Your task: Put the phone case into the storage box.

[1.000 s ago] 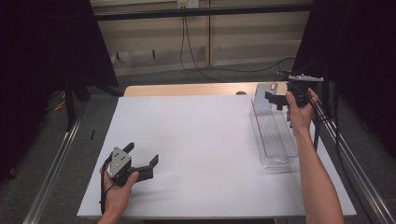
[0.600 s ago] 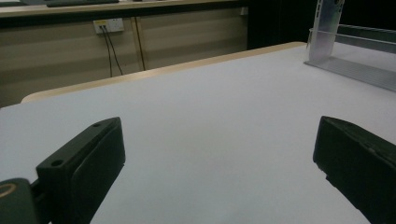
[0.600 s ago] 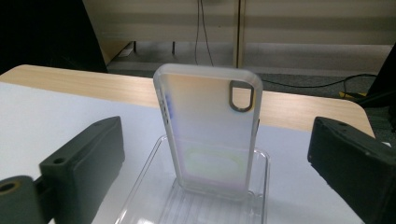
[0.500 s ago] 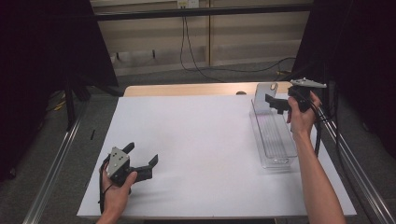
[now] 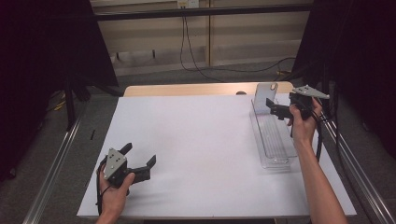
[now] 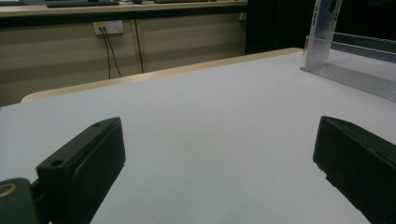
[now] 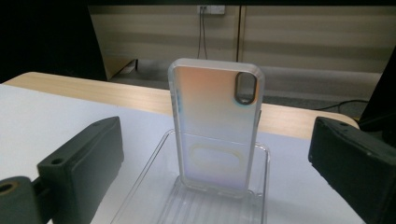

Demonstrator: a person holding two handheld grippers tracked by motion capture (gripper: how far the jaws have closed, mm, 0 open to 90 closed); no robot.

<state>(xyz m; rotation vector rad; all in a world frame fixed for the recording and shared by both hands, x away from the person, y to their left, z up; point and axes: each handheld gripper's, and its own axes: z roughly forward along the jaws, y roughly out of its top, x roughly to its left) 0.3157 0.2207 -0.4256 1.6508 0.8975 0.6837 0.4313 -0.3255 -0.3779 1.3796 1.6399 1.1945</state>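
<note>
Since a second ago my right gripper (image 5: 279,108) has drifted slightly up and outward beside the clear tray (image 5: 275,140); my left gripper (image 5: 138,162) has barely moved. From above, the phone case (image 5: 261,97) stands upright at the tray's far end. My left gripper view shows jaws wide apart over white table (image 6: 210,116). My right gripper view shows jaws spread, framing the case (image 7: 215,122), not touching.

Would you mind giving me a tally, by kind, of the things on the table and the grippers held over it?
Phone case: 1, upright at the tray's far end
Clear tray: 1
Grippers: 2, left gripper and right gripper, both with fingers open
Total: 4
</note>
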